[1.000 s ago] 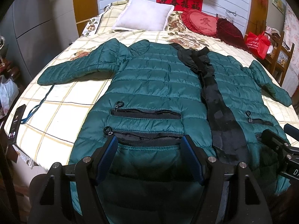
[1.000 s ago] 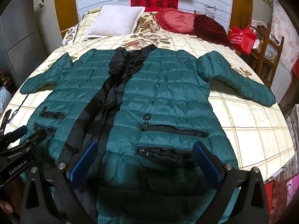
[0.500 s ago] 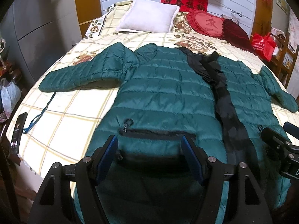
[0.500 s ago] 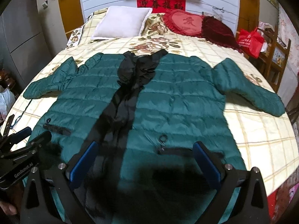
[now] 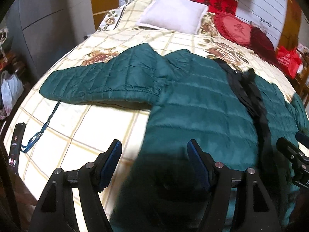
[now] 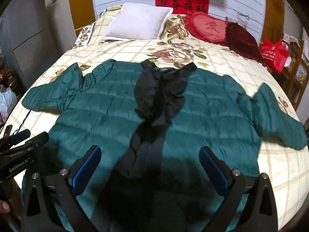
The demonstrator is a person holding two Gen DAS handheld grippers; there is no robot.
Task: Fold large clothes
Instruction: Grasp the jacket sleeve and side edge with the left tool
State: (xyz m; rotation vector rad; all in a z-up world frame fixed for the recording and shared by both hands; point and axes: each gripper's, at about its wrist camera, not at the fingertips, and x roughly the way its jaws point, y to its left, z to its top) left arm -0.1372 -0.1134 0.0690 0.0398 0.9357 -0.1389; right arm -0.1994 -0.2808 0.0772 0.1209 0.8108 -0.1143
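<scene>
A dark green quilted jacket (image 5: 200,104) lies spread flat, front up, on the bed, with a black lining strip (image 6: 154,104) down its middle and both sleeves stretched out sideways. It fills the middle of the right wrist view (image 6: 208,116). My left gripper (image 5: 154,150) is open and empty, above the jacket's left side edge below the left sleeve (image 5: 100,81). My right gripper (image 6: 149,157) is open and empty, above the jacket's middle. The left gripper shows at the left edge of the right wrist view (image 6: 25,145).
The bed (image 5: 81,127) has a cream checked floral cover. A white pillow (image 6: 139,23) and red cushions (image 6: 210,27) lie at its head. A phone (image 5: 15,145) with a blue strap (image 5: 42,129) lies at the left edge. A red bag (image 6: 274,54) stands right.
Both grippers have moved forward over the jacket, from its hem and pockets toward its chest. The left one has also turned left toward the sleeve. Both stayed open.
</scene>
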